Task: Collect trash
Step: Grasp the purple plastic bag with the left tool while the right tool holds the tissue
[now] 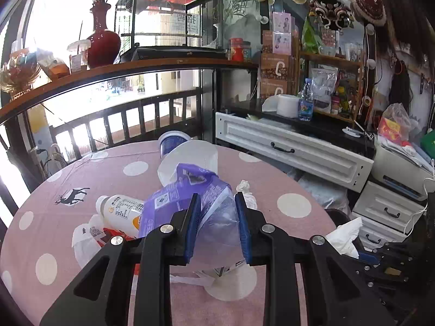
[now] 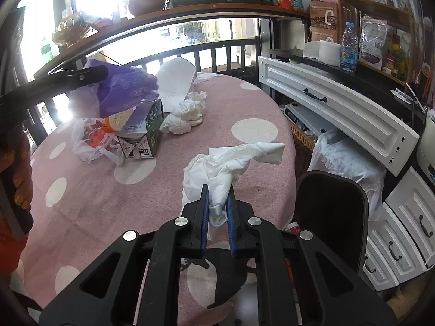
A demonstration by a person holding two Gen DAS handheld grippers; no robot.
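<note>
Left tool (image 1: 217, 206) clenched on purple bag (image 1: 187, 193): limp, slippery, pinch a fold; right tool (image 2: 217, 198) grips soft tissue (image 2: 228, 163), weightless, compressible.

In the left wrist view, the purple bag (image 1: 190, 203) covers most of the white bottle (image 1: 119, 212) at the frame's centre left, and the small print on the bottle's label is too small to read. The blue cup (image 1: 171, 142) behind is half hidden by a white bag (image 1: 190, 157). At the lower right edge, the other gripper's black body is cut off. In the right wrist view, a hand (image 2: 16, 179) at the left edge is cut off, and the carton (image 2: 144, 135) is partly covered by the purple bag (image 2: 125, 89).
</note>
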